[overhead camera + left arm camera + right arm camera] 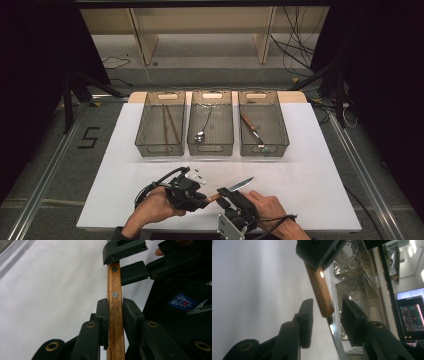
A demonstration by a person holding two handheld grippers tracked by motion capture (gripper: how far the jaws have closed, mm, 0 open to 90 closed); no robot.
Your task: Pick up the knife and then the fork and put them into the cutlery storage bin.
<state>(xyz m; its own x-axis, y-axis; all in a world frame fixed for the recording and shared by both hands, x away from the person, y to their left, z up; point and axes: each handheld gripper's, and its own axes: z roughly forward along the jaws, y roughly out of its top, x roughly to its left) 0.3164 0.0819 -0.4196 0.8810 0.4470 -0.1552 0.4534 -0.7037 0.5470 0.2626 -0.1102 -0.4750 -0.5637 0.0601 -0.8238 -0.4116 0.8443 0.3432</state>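
A: Left hand-held gripper [204, 199] clamps the knife [115, 315] by its wooden handle, just above the bench [310, 165]. Right hand-held gripper [325, 317] straddles the handle end, pads not yet touching.

B: Close right on wood, not blade. Open room ahead; trays [263, 150] well apart.

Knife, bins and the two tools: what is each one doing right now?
Knife: held off the table, wooden handle clamped.
Left tool: shut on the knife handle.
Right tool: open, knife between its jaws, not pressing.
Left bin: holds chopsticks.
Middle bin: holds a spoon.
Right bin: holds a knife.
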